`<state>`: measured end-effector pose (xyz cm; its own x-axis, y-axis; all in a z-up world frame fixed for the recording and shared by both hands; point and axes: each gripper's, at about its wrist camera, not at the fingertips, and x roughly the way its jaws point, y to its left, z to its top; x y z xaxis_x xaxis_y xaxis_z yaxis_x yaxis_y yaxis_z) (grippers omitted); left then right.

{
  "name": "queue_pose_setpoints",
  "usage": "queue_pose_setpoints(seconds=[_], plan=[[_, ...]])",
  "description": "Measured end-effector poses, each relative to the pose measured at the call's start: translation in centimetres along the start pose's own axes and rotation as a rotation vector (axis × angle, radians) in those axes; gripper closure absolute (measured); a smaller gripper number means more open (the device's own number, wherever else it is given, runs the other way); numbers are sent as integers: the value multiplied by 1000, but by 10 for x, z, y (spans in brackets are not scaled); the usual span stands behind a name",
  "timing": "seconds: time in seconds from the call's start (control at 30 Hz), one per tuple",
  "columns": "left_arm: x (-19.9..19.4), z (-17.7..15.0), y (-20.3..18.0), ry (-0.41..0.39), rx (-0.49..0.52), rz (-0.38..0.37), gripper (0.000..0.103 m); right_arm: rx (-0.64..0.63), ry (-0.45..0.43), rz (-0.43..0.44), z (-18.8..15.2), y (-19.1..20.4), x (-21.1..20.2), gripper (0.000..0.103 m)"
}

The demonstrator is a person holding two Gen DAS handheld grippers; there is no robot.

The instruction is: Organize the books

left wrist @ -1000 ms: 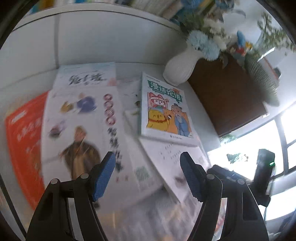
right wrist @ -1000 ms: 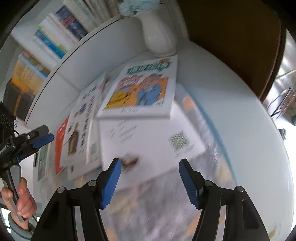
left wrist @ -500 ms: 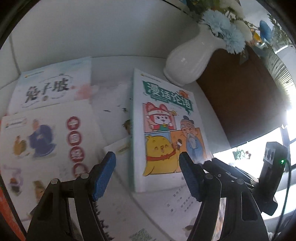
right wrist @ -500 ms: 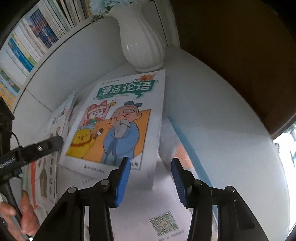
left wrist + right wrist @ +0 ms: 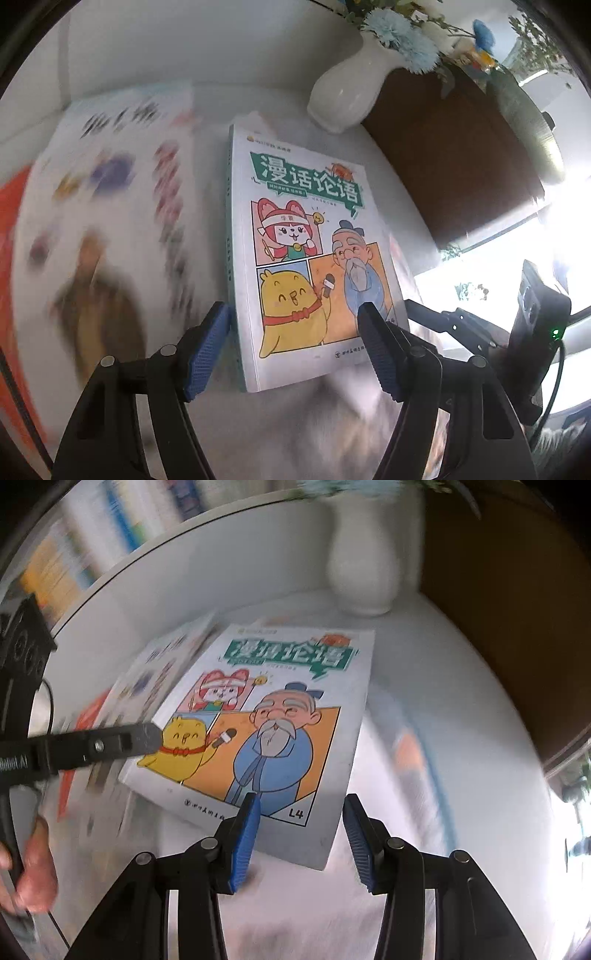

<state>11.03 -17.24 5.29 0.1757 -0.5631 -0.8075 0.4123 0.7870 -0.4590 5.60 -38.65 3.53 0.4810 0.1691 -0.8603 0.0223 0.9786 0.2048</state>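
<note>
A cartoon-cover book [image 5: 310, 258] lies on the white desk [image 5: 443, 701], a white vase [image 5: 351, 96] at its 1 o'clock. The left tool [image 5: 295, 347] straddles its near edge, jaws apart. The right tool [image 5: 301, 840] (jaws just narrowed) stands open over the near right corner.

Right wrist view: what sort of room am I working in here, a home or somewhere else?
Probably a study or reading corner, home or office I cannot tell. Rows of shelved books stand behind a white tabletop, several picture books lie spread on it, the comic book on top, and a white vase of flowers stands at the back.
</note>
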Motion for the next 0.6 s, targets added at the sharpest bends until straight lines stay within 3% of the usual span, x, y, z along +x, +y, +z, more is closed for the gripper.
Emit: queue_pose_setpoints(seconds=[0.1, 0.23, 0.4, 0.6], plan=[[-23, -52, 2, 10, -14, 21, 35, -65, 35, 27, -34, 26, -13, 56], [-44, -117, 11, 46, -81, 9, 40, -52, 86, 127, -86, 48, -32, 56], [-50, -182, 14, 100, -140, 16, 40, -69, 133, 190, -136, 65, -46, 56], [-57, -204, 10, 80, -180, 59, 40, -115, 179, 226, -161, 69, -57, 58]])
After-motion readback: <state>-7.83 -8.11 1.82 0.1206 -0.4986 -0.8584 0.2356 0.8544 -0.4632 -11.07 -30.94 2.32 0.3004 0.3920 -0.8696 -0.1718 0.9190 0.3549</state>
